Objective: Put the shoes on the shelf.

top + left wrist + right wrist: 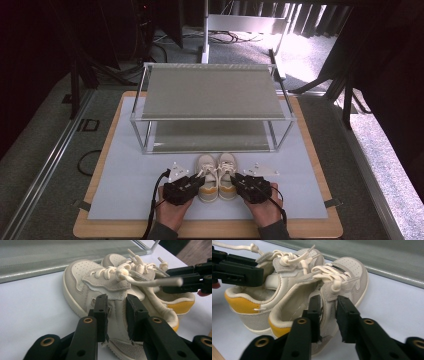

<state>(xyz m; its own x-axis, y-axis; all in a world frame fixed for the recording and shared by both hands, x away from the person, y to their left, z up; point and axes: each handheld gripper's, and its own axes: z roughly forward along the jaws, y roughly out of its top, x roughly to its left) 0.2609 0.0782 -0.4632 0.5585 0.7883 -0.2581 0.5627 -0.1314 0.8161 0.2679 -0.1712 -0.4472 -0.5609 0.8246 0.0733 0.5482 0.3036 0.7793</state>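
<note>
High view: big wooden board (pixel 95 220) w/ pale mat (pixel 125 165) on top, grey carpet around. At far half of mat stands a two-tier metal rack (pixel 212 92), grey shelves, chrome frame; lower shelf sits just above mat. Just near of rack, mid-mat, a pair of small cream sneakers, toes pointing far toward rack, yellow heels near the person. Left shoe (pixel 206 180) & right shoe (pixel 228 176) stand side by side, touching, both upright on soles. Person's hands come in from near edge, each w/ a black gripper: left gripper (pixel 195 184) at outer left side of left shoe, right gripper (pixel 237 182) at outer right side of right shoe, so the pair sits between the two tools. Left gripper view: jaws stand part-closed on the shoe's side wall at mid-length, pinching the upper just below the lace flap; both pads press on cream leather, so it's grasping left shoe. Right gripper's black jaws show far right there, beyond the laces (pixel 130 267). Right gripper view: same story mirrored, jaws clamped on side of right shoe under the lace flap, pads on the material w/ a fold of it between them. Left gripper's jaws show at upper left, by the other shoe's collar. Yellow heel patches (pixel 240 305) face near-left in that view. Laces loose, knotted ends sticking up; one lace end (pixel 160 281) lies across toward right gripper. Soles on mat, as far as I can tell.
</note>
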